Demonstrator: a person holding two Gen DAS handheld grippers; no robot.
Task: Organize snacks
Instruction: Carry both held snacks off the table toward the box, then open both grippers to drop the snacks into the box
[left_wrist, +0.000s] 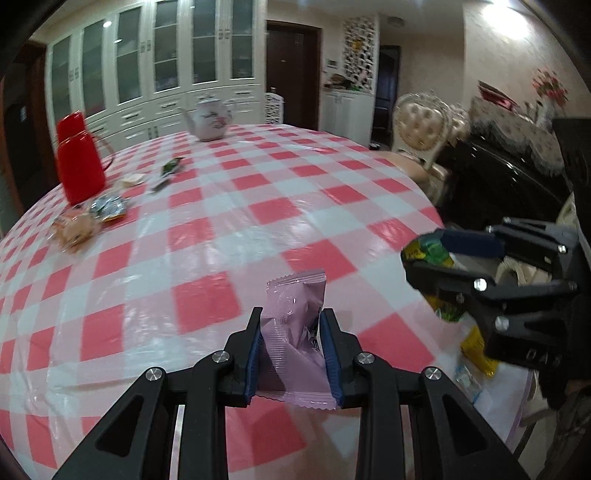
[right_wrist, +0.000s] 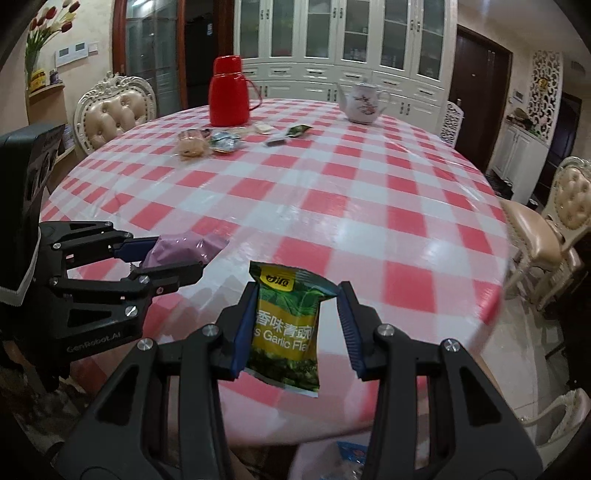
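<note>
- My left tongs (left_wrist: 291, 334) are pinching a pink snack packet (left_wrist: 295, 332), the blue pads pressing on both of its sides with only a narrow gap between them; the packet is sticking out forward past the tips.
- My right tongs (right_wrist: 297, 325) are standing somewhat wider and gripping a green snack bag (right_wrist: 286, 328); the left pad is pressing on the bag's edge, and the upper corner is reaching the right pad.
- Both tongs are hovering above the near edge of the checked surface (right_wrist: 332, 192), the left ones just beside the right ones, each showing in the other's view: left tongs (right_wrist: 173, 258) with the pink packet (right_wrist: 184, 249), right tongs (left_wrist: 424, 258) with the green bag (left_wrist: 430, 253).
- Well ahead of both tongs, on the far side, a red flask (right_wrist: 229, 92) and a white teapot (right_wrist: 364, 101) are standing.
- In front of the flask, a few loose snacks are lying: a biscuit pack (right_wrist: 190, 144), a silvery packet (right_wrist: 225, 142) and a small dark green packet (right_wrist: 299, 130).
- Below my right tongs, a yellow packet (left_wrist: 476, 350) is lying off the surface's edge, blurred.
</note>
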